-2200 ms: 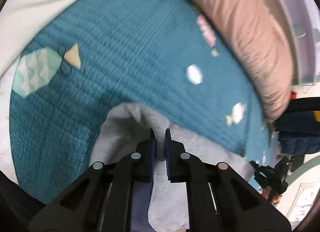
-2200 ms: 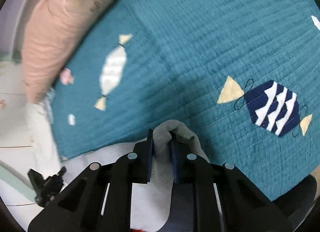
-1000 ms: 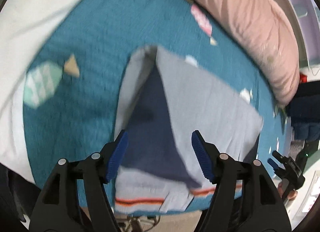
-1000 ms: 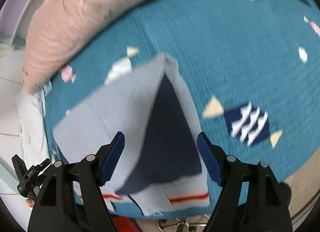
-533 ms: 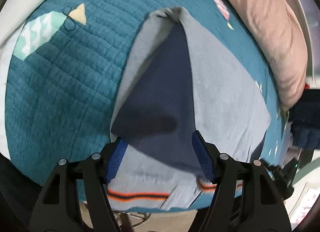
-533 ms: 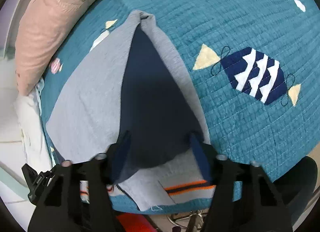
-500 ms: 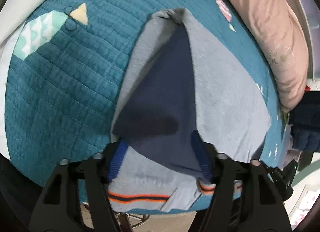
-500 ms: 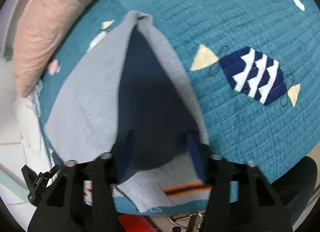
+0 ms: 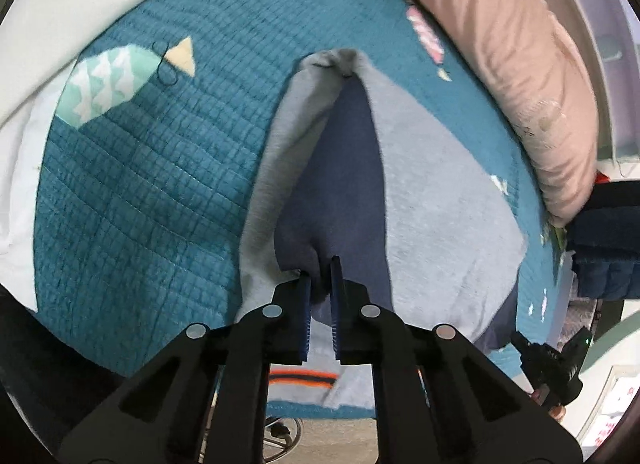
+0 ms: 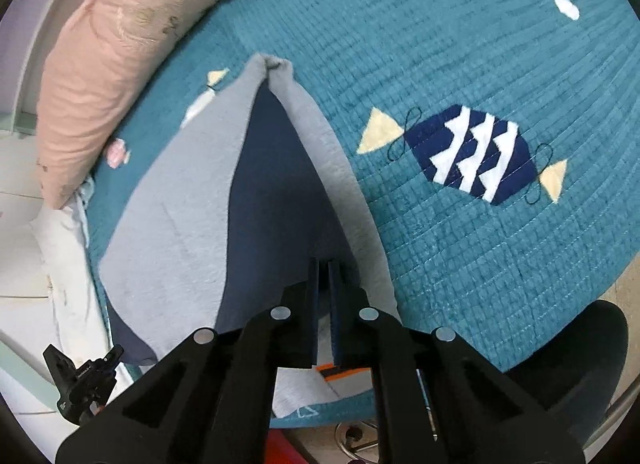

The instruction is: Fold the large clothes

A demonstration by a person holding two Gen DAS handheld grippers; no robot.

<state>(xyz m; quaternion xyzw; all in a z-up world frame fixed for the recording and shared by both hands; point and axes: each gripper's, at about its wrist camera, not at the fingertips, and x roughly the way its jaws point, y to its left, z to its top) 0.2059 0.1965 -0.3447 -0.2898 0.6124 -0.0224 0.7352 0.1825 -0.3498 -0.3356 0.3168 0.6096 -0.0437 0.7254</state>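
My left gripper has just closed its blue fingers on the navy fold of the grey garment, which lies across the teal quilt beside a pink pillow.

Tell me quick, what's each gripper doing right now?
Left gripper: just closed, pinching the grey garment.
Right gripper: just closed on the same garment.

Fleecy matt sweater — quilted cloth bedspread.
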